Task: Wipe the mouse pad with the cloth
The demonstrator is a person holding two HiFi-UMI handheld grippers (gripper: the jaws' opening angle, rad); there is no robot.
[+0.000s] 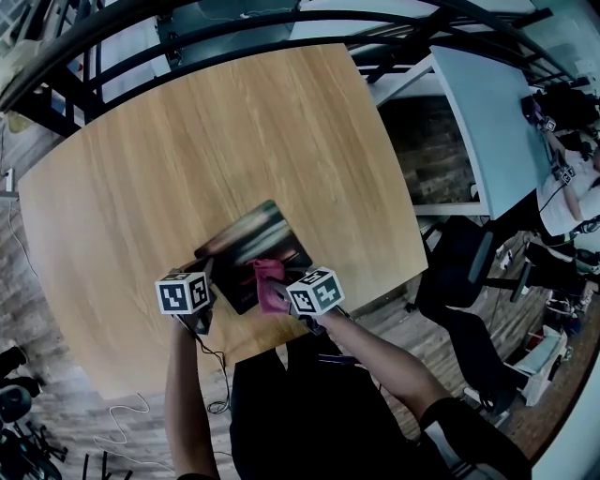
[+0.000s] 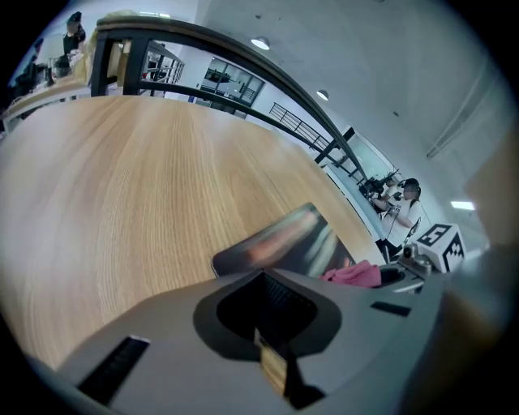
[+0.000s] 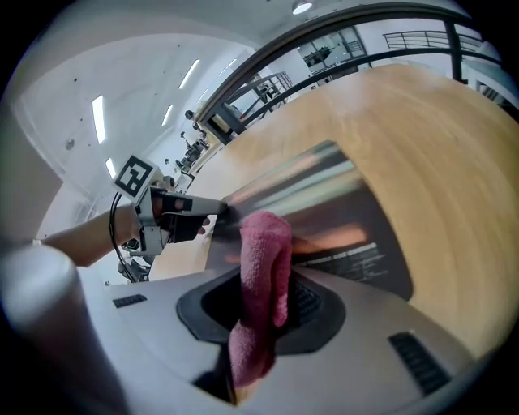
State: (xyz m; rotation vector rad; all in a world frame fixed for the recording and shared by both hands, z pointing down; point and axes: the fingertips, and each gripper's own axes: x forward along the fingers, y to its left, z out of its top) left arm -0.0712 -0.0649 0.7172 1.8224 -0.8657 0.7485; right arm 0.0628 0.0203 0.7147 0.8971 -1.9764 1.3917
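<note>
On mouse pad (image 1: 246, 246), right tool (image 1: 274, 292) pinches cloth (image 3: 264, 259); left tool (image 3: 217, 213) seemingly clamps pad.

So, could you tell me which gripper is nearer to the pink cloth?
Right. The right gripper is shut on the pink cloth, over the mouse pad; the left gripper pinches the pad's corner, apart from the cloth.

This looks like an open-plan office or a lab workspace; the views do not settle which. A broad wooden surface (image 1: 234, 141) stands beside a black metal railing (image 1: 281, 23). Close by is a long pale desk (image 1: 487, 122) with dark office chairs (image 1: 459, 258) and a person (image 1: 572, 197) beside it. Strip lights (image 3: 99, 117) line the white ceiling, and a loose cable (image 1: 131, 412) lies on the plank floor (image 1: 56, 375).
</note>
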